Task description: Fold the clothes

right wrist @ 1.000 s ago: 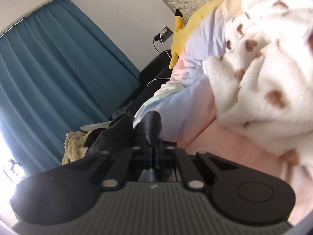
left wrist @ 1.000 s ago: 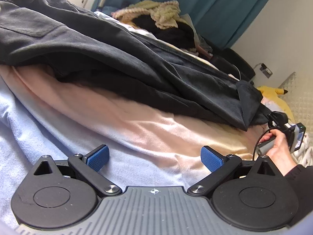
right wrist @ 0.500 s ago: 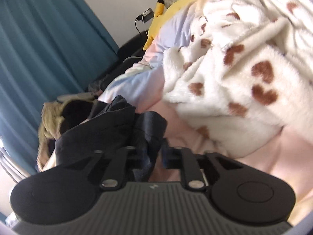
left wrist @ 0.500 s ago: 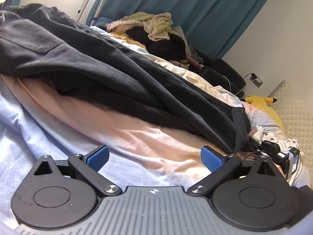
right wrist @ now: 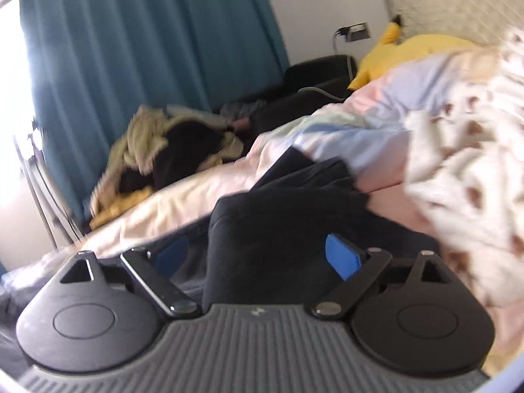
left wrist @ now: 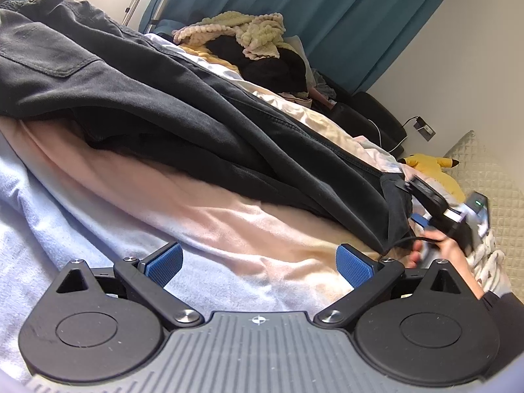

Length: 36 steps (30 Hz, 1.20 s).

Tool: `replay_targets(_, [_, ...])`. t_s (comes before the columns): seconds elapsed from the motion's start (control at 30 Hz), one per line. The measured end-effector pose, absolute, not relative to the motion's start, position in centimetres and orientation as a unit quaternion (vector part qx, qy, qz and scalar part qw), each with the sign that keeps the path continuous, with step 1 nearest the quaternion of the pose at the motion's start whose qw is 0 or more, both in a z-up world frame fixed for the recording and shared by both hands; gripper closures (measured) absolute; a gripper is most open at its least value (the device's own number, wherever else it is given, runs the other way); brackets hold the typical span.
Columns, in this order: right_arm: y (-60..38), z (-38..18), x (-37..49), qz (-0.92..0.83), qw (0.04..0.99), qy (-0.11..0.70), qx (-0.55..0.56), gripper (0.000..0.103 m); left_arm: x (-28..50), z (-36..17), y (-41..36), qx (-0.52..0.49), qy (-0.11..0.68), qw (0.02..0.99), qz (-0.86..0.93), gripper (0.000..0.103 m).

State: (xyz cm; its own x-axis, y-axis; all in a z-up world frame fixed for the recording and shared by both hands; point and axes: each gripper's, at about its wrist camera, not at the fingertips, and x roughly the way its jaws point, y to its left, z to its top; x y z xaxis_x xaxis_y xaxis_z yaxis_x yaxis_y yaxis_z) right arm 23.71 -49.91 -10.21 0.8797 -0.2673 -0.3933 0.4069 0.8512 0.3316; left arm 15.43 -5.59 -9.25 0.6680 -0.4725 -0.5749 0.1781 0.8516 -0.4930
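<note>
Loosely, dark denim trousers (left wrist: pixel 170 98) sprawl creased over fleecy pastel bedding (left wrist: pixel 229 222).

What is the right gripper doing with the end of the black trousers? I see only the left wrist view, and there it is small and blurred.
Observer: The right gripper has its jaws open. The black trousers lie loose in the gap between them.
Operator: Does a pad touch the cloth?
Observer: The blue pad on the picture's right stands clear of the cloth. The other pad is partly hidden behind it, so there I cannot tell.
</note>
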Motion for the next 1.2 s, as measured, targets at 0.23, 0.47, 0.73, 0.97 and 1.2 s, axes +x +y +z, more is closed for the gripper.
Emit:
replay_targets(0.23, [-49.5,-13.1,28.9,-0.186,0.948,0.225,0.124,0.035,16.2,-9.8,-5.7,-0.212,0.373,0.885,-0.183,0.002])
replay_targets(0.47, [-52.2,-7.4,28.7,-0.210,0.943,0.151,0.208,0.098,16.3,-9.8,-4.8,-0.237,0.372,0.878,-0.186,0.002])
replay_targets(0.73, [-48.6,6.7,30.7,-0.040,0.973,0.014,0.229,0.098,16.4,-9.9,-3.8,-0.265,0.371,0.870,-0.189,0.002])
replay_targets(0.97, [-53.3,5.2,27.5,-0.078,0.964,-0.009,0.255,0.098,16.2,-9.7,-3.9,-0.262,0.369,0.872,-0.188,0.002])
replay_targets(1.2, [-60.5,-7.6,21.8,-0.179,0.904,0.075,0.381,0.097,16.6,-10.1,-4.4,-0.251,0.378,0.872,-0.183,0.002])
